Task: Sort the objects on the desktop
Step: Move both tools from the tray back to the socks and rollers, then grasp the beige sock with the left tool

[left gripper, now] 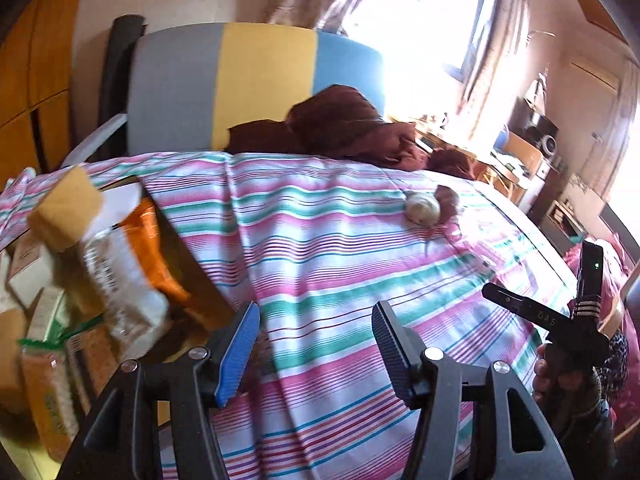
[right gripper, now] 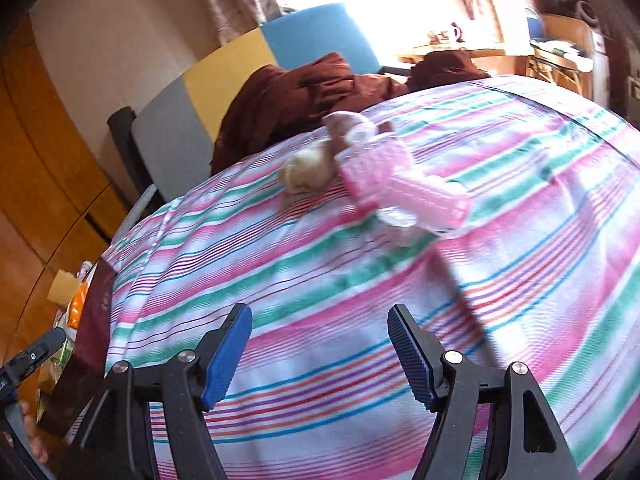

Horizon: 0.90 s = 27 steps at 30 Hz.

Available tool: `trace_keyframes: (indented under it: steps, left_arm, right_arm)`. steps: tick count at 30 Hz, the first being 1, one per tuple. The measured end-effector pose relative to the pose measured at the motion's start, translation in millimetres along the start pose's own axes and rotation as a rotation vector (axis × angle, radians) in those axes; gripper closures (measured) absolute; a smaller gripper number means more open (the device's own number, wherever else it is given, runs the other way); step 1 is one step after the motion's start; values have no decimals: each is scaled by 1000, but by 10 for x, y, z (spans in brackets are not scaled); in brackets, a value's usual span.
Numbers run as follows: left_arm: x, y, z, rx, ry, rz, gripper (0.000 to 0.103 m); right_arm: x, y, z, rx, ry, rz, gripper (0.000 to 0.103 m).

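A striped cloth [left gripper: 340, 264] covers the table. On it lie a small cream plush [right gripper: 308, 172] and, touching it, a blurred pink plastic toy [right gripper: 400, 184]. The plush [left gripper: 424, 208] also shows far ahead in the left wrist view. My left gripper [left gripper: 316, 344] is open and holds nothing, low over the cloth beside a cardboard box [left gripper: 188, 256] of packets. A blurred yellow sponge block [left gripper: 66, 208] sits at the top of that pile. My right gripper [right gripper: 320, 352] is open and holds nothing, well short of the pink toy.
A brown garment [right gripper: 300, 92] is heaped at the table's far edge against a grey, yellow and blue chair back [left gripper: 256, 84]. Orange and white snack packets [left gripper: 132, 272] fill the box. A hand [left gripper: 560, 376] holds the right gripper. Wooden cabinets [right gripper: 40, 184] stand to the left.
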State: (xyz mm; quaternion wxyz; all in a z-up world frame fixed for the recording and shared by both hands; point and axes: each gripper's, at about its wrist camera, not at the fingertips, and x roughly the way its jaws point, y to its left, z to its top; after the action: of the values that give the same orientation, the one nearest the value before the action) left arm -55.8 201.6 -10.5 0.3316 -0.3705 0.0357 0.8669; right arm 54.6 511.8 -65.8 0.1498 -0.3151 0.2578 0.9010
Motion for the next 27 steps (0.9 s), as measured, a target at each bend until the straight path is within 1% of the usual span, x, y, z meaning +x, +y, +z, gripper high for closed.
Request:
trace_keyframes:
  steps: [2, 5, 6, 7, 11, 13, 16, 18, 23, 27]
  left_arm:
    - [167, -241, 78, 64, 21, -36, 43]
    - [396, -581, 162, 147, 49, -95, 43]
    - [471, -690, 188, 176, 58, -112, 43]
    - [539, -786, 209, 201, 66, -124, 43]
    - [787, -1072, 336, 268, 101, -171, 43]
    - [924, -1130, 434, 268, 117, -171, 43]
    - [1146, -1126, 626, 224, 146, -187, 43]
    - [1294, -1110, 764, 191, 154, -183, 43]
    - [1687, -1131, 1040, 164, 180, -184, 43]
    - [2002, -1238, 1199, 163, 192, -201, 43]
  right_arm:
    - [-74, -219, 34, 36, -22, -31, 30]
    - [-139, -413, 91, 70, -50, -50, 30]
    - [-148, -453, 108, 77, -58, -55, 30]
    - [-150, -481, 125, 81, -64, -60, 26]
    - [-134, -516, 212, 79, -89, -65, 25]
    - [-122, -501, 294, 59, -113, -67, 25]
    - [-84, -484, 416, 39, -136, -60, 25]
    - [-53, -501, 473, 40, -151, -54, 25]
    - [57, -576, 540, 69, -178, -14, 25]
    - [125, -699, 538, 133, -181, 51, 25]
